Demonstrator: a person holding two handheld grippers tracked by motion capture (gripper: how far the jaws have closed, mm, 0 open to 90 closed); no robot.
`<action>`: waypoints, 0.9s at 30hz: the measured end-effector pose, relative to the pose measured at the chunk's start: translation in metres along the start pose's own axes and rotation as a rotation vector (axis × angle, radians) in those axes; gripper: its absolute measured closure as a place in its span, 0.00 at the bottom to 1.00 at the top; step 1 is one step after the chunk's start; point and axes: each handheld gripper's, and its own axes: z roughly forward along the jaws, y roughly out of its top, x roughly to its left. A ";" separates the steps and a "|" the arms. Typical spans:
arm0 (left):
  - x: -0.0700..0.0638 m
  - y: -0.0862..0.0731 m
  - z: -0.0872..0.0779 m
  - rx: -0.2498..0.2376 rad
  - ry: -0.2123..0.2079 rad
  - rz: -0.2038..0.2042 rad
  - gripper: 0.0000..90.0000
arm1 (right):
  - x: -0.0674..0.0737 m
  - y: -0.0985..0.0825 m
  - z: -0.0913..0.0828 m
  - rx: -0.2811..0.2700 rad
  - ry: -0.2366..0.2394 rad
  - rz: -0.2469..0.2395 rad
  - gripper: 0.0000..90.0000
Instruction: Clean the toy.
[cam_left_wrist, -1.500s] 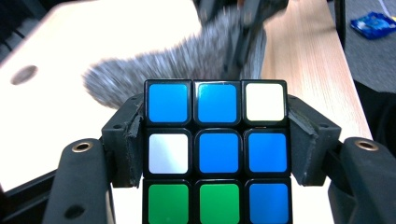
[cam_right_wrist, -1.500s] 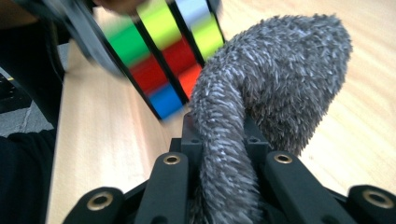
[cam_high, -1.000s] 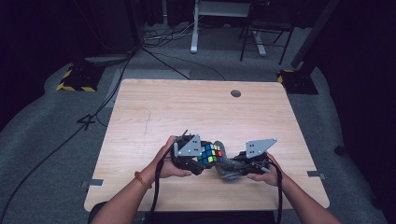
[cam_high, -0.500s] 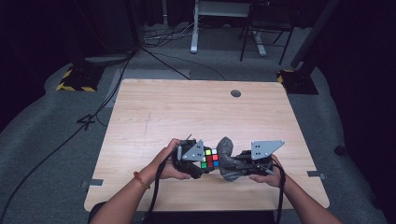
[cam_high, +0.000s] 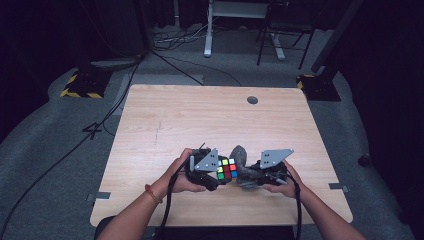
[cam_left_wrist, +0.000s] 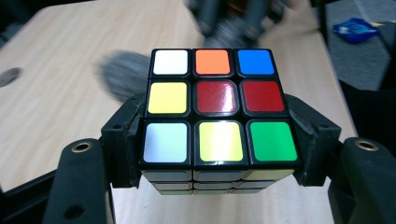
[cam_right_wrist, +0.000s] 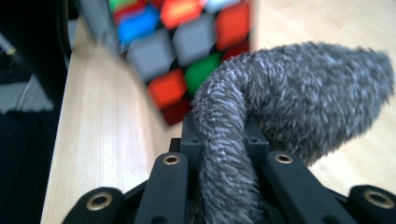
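Observation:
A scrambled colour cube (cam_high: 226, 169) (cam_left_wrist: 217, 105) is held just above the wooden table (cam_high: 200, 120) near its front edge. My left gripper (cam_high: 220, 172) (cam_left_wrist: 217, 144) is shut on it, its black jaws pressing the cube's two sides. A fuzzy grey cloth (cam_high: 242, 161) (cam_right_wrist: 289, 102) touches the cube's right side. My right gripper (cam_high: 248, 176) (cam_right_wrist: 224, 149) is shut on that cloth, which bulges out past its jaws. In the right gripper view the cube (cam_right_wrist: 182, 42) is blurred, close ahead at upper left.
A round cable hole (cam_high: 252, 100) lies near the table's far edge. Beyond the table stand desk legs (cam_high: 207, 30), floor cables and two yellow-black striped bases (cam_high: 80, 85). A blue object (cam_left_wrist: 355, 29) lies on the floor off the table's side.
The right gripper with the grey cloth has shifted along the cube's right side, and the cloth now stands up more behind the cube. The left gripper and cube stay put.

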 end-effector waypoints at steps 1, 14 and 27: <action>0.002 -0.001 -0.001 -0.006 0.004 -0.008 0.37 | 0.001 0.000 0.003 0.022 0.015 -0.004 0.85; -0.002 -0.003 0.012 0.049 -0.029 0.005 0.37 | 0.006 0.012 -0.022 -0.161 -0.024 0.006 0.85; 0.007 -0.003 -0.002 0.009 0.011 -0.029 0.37 | 0.010 0.008 -0.004 -0.041 0.051 -0.027 0.85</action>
